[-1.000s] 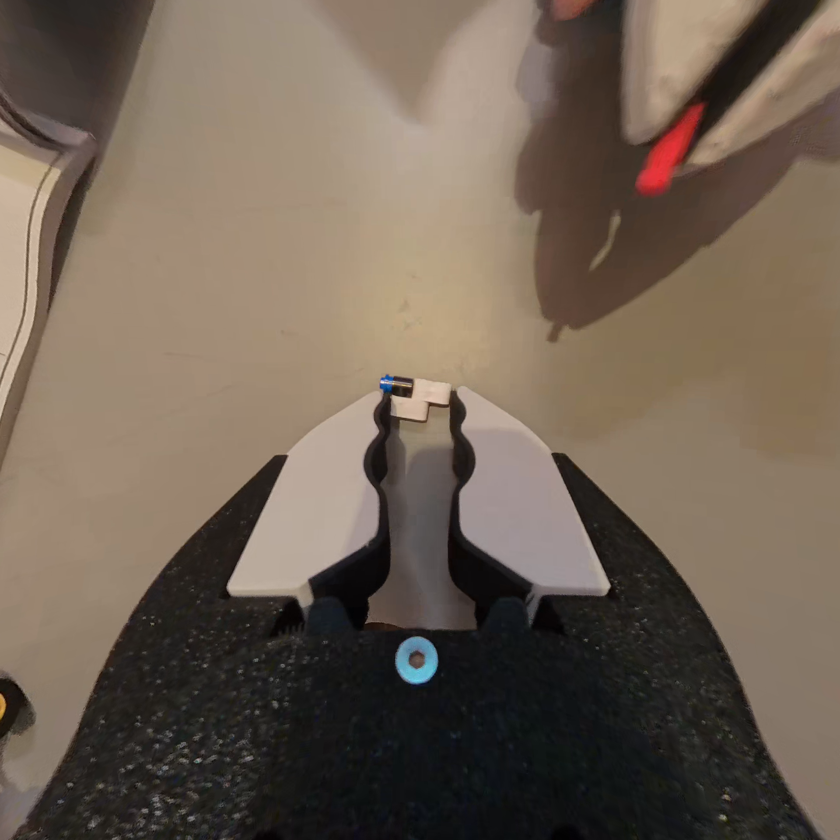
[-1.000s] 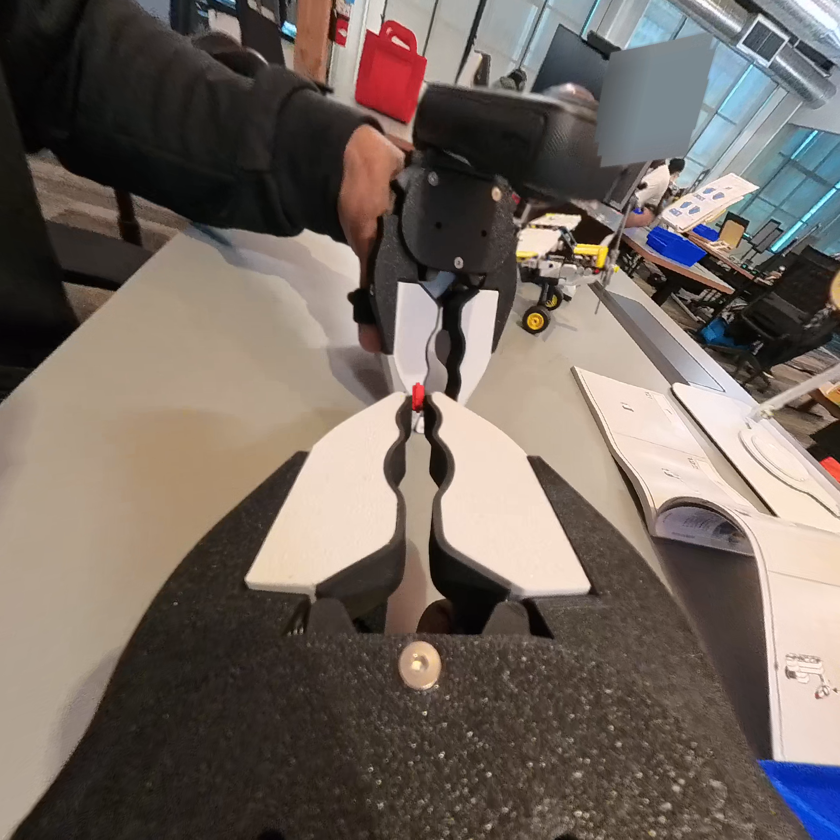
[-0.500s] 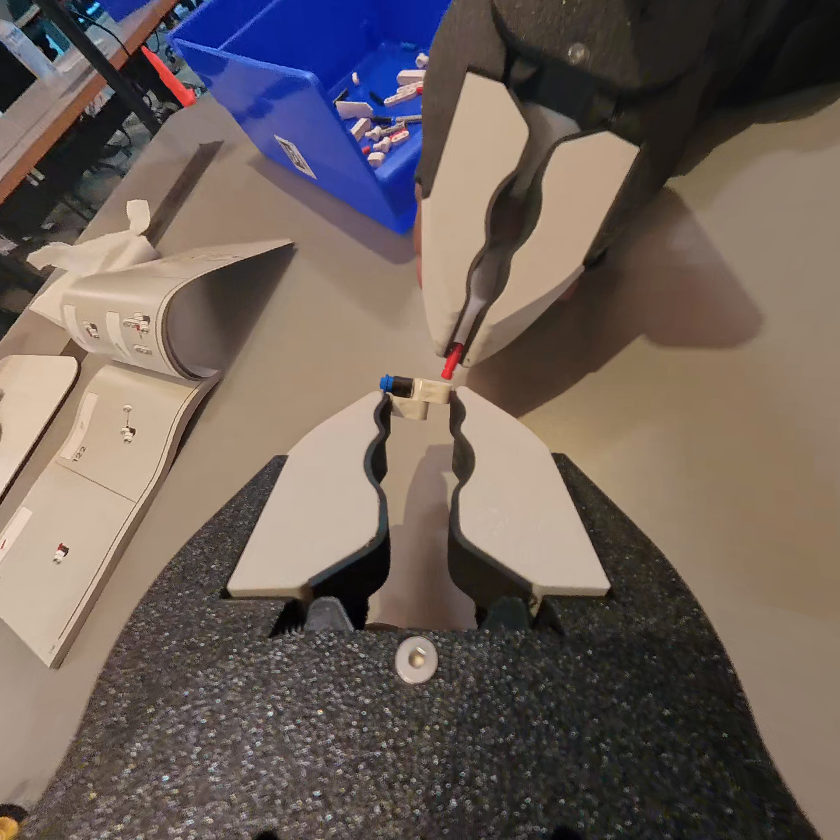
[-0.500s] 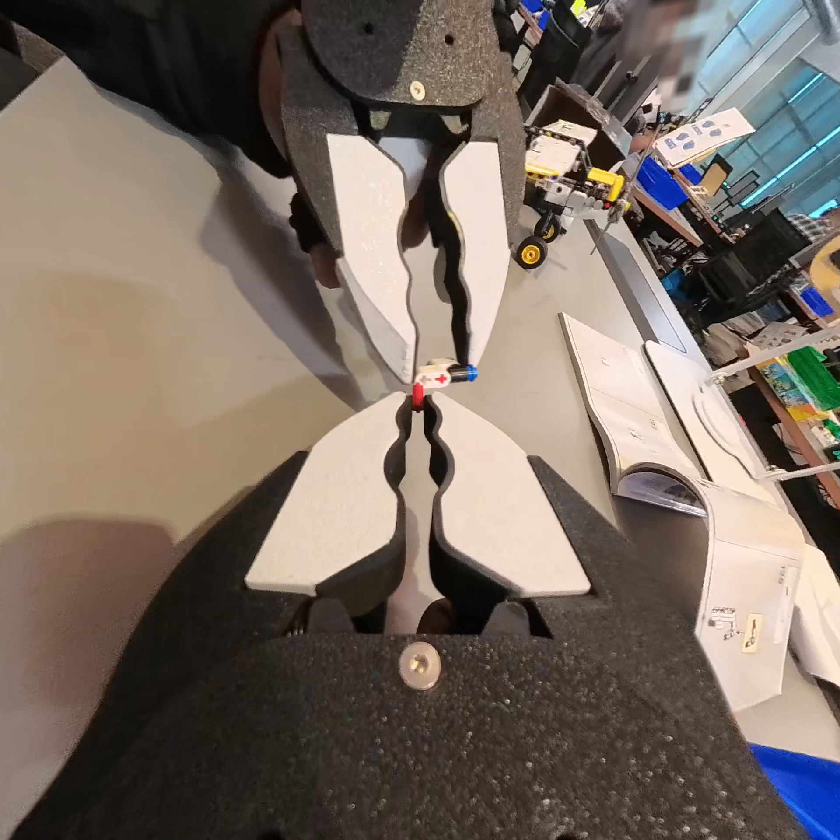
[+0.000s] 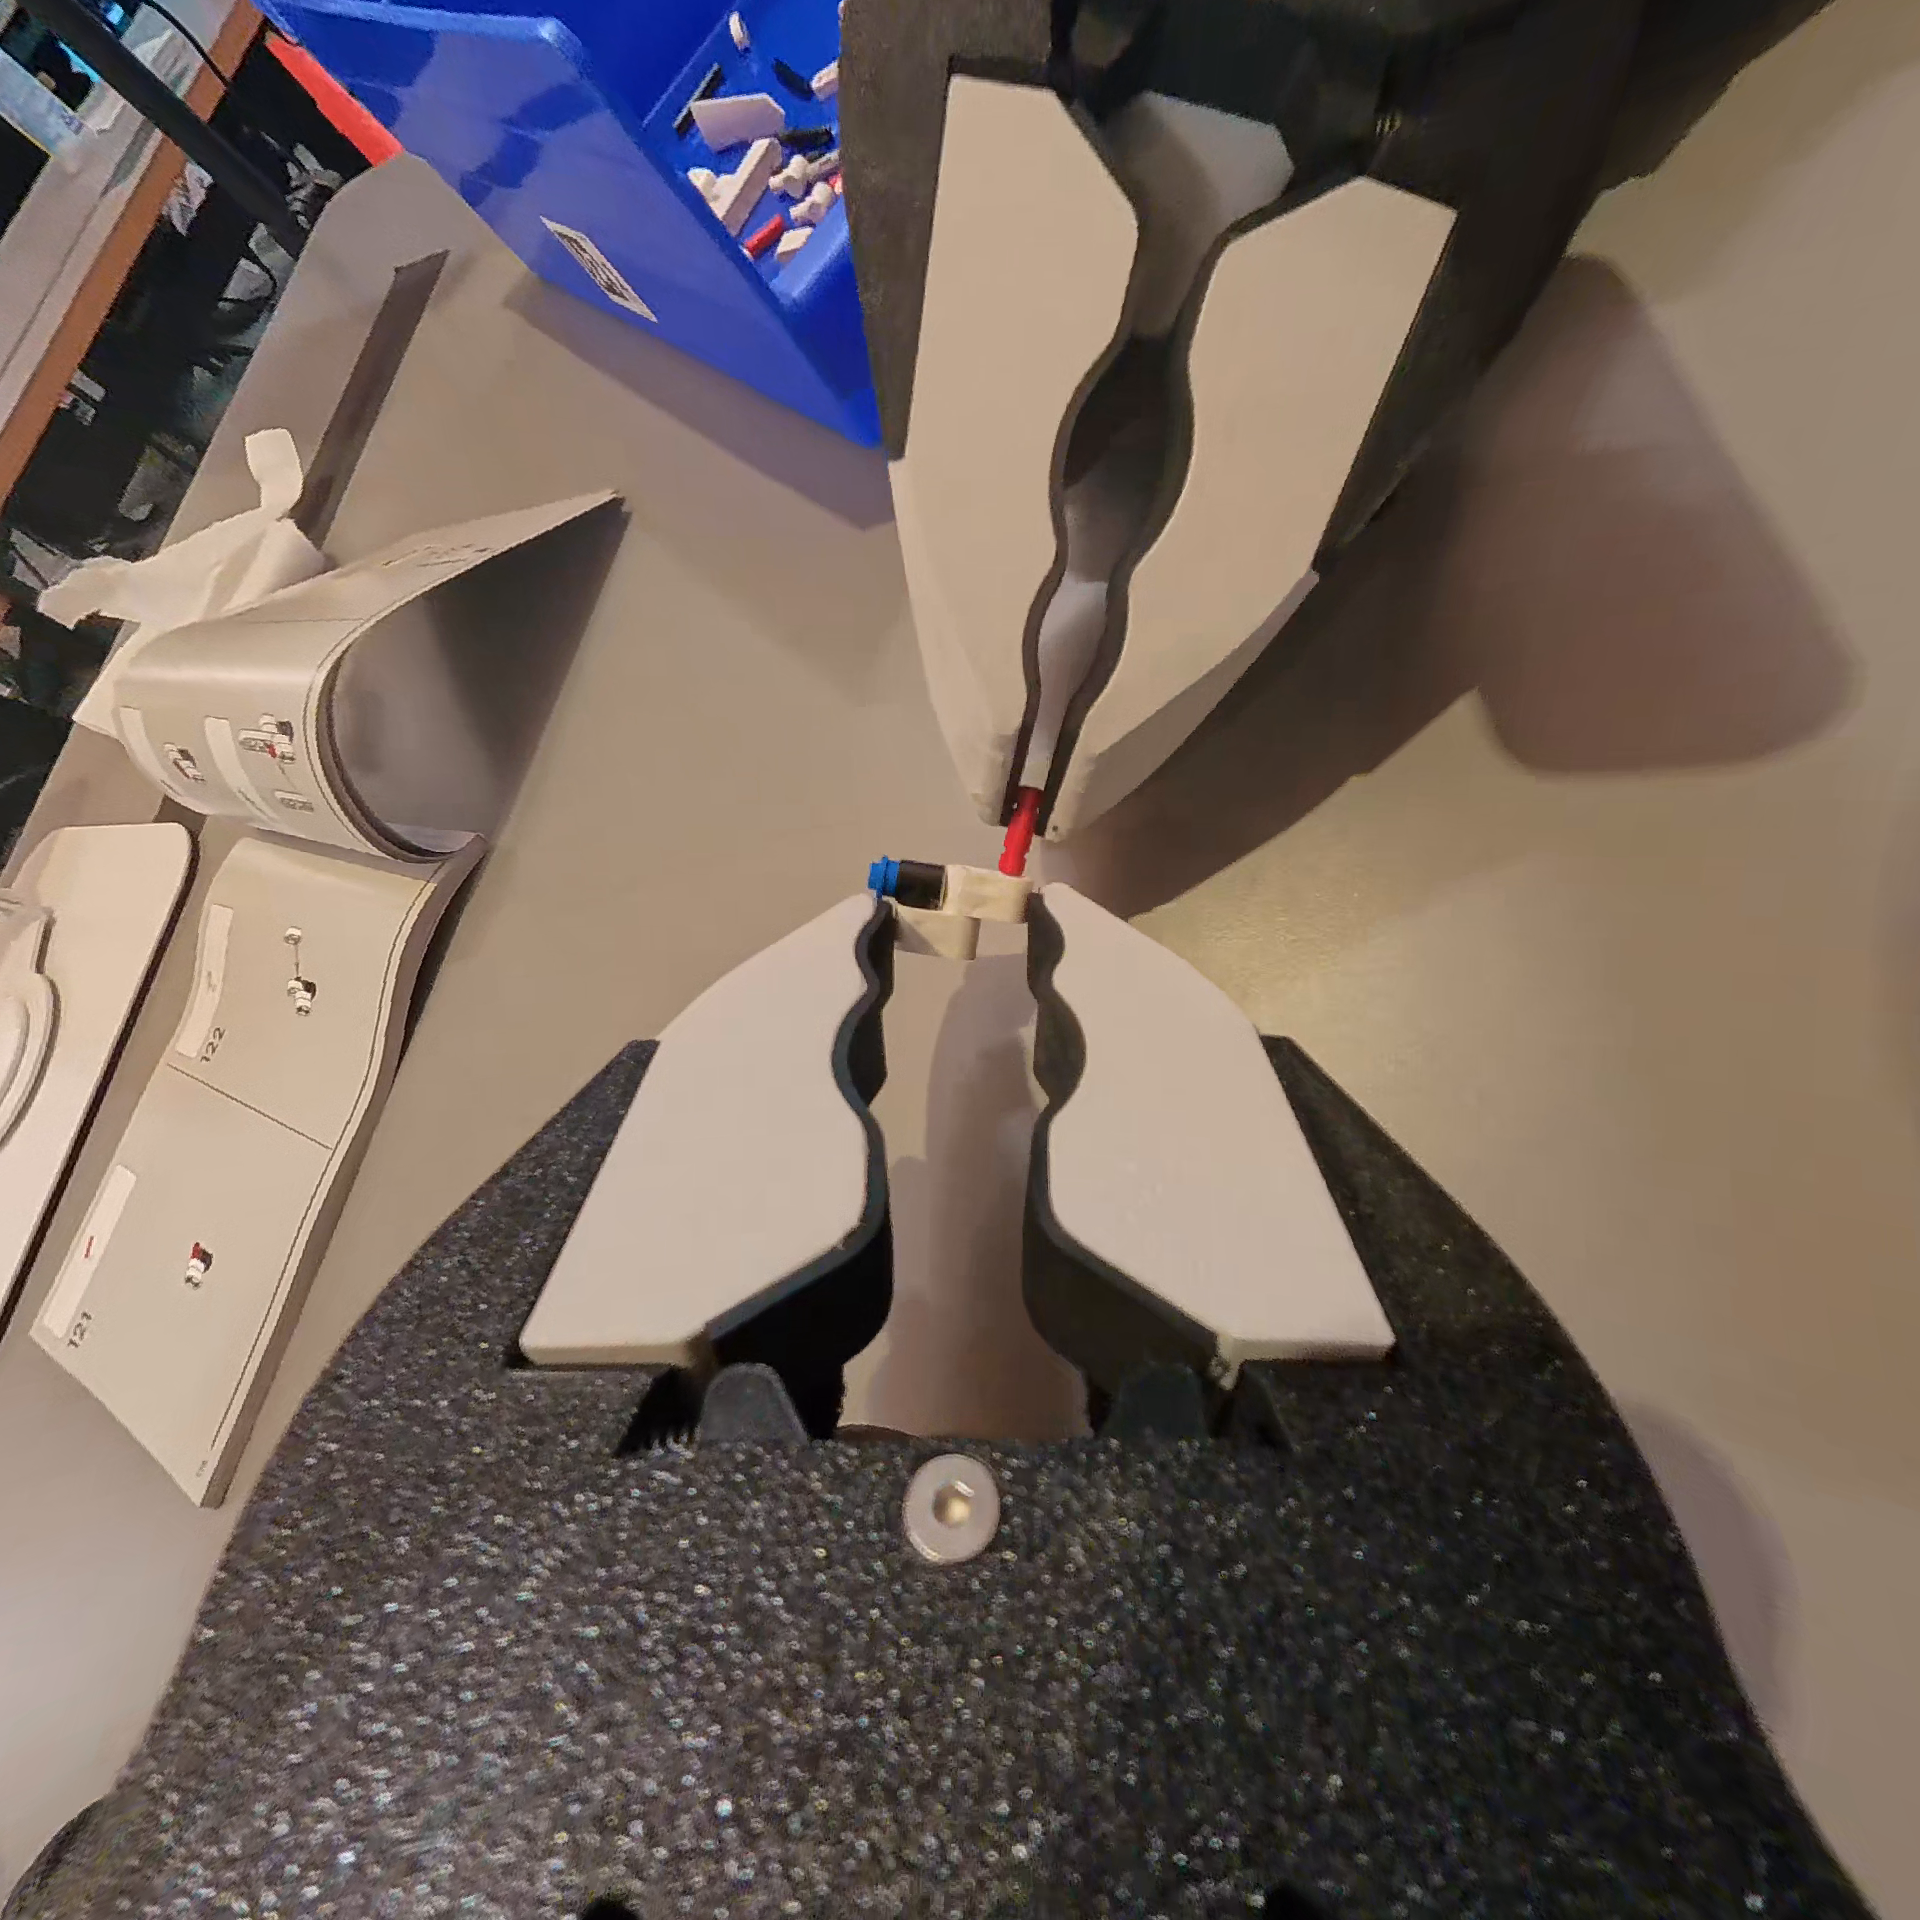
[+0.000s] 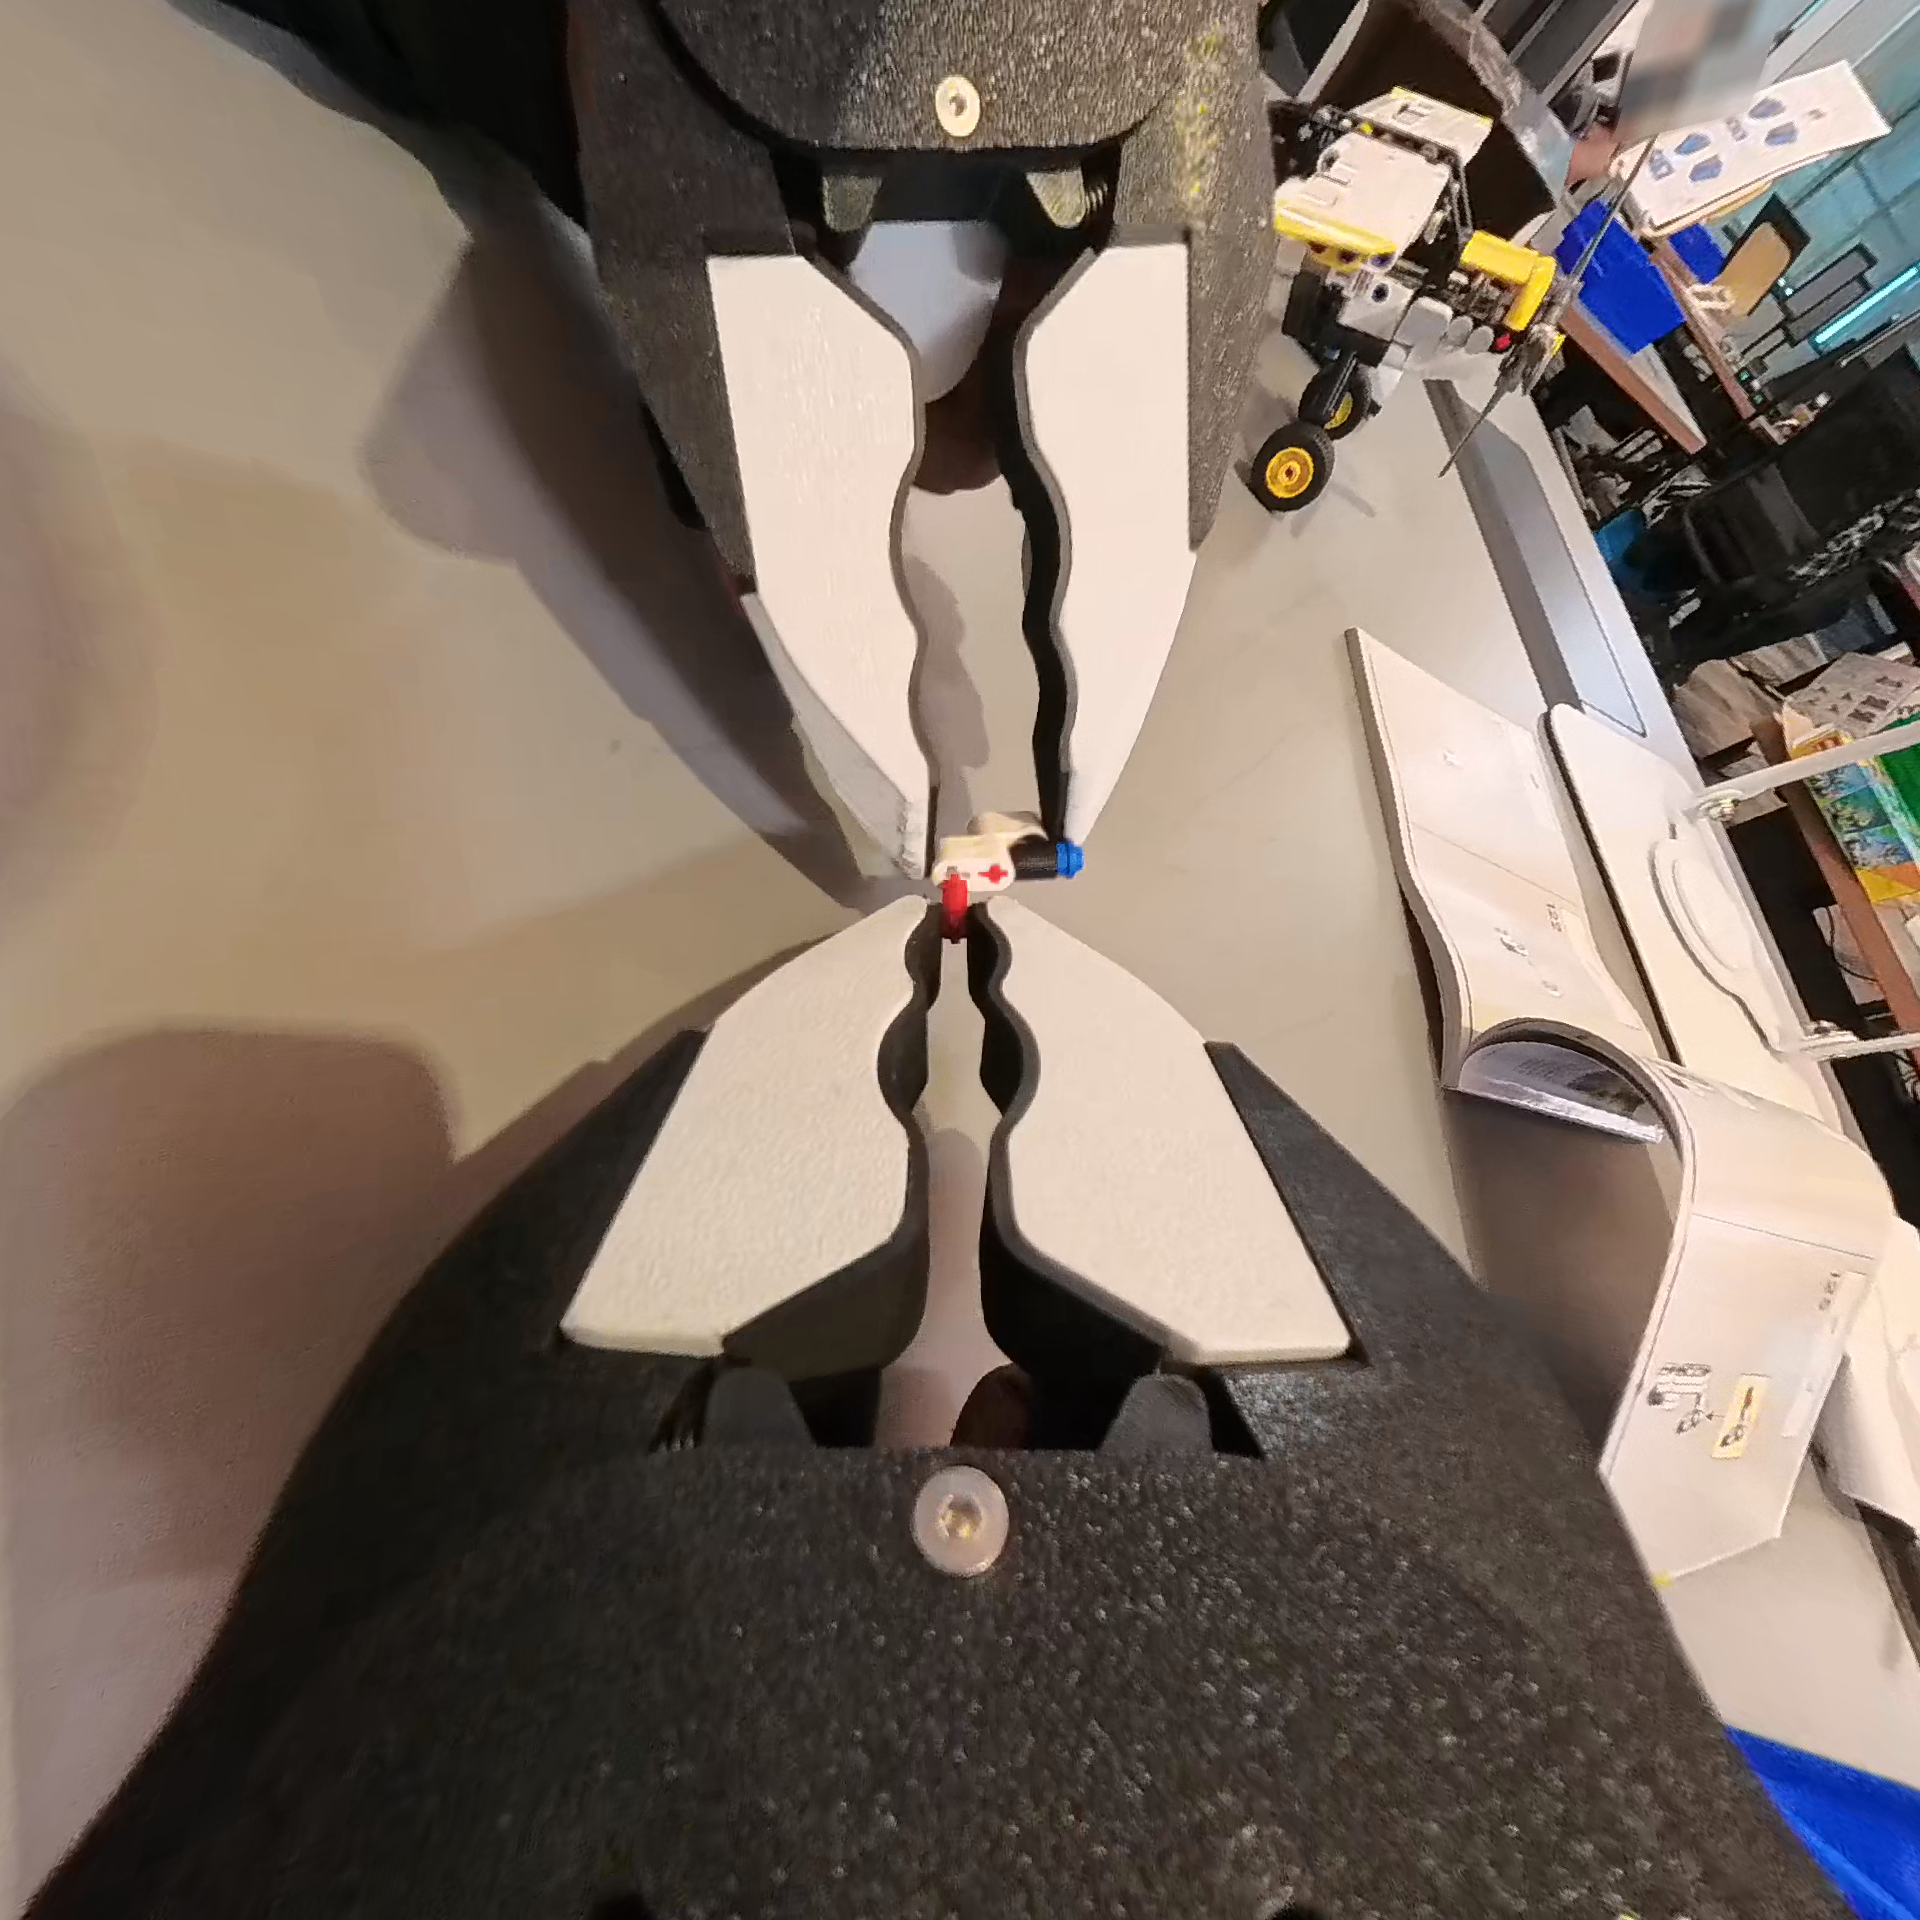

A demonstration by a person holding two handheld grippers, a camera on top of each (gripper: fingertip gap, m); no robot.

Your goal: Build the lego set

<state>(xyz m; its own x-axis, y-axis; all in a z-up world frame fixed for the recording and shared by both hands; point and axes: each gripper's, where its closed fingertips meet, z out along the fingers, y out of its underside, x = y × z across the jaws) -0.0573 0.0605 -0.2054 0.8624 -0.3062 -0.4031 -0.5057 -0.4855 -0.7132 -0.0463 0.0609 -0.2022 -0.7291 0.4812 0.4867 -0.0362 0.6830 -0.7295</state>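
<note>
**Two grippers meet tip to tip over the table**

The left gripper (image 5: pixel 956 914) clamps a small white connector piece (image 5: pixel 971 902) with a black sleeve and blue pin end (image 5: pixel 883 875) jutting left. The right gripper (image 6: pixel 954 923) pinches a red pin (image 6: pixel 952 900), whose tip seems to touch the white piece. Open booklets (image 5: pixel 260 1039) lie near the table's (image 5: pixel 1558 1039) left edge, a blue bin (image 5: pixel 644 177) at its far edge.
</note>
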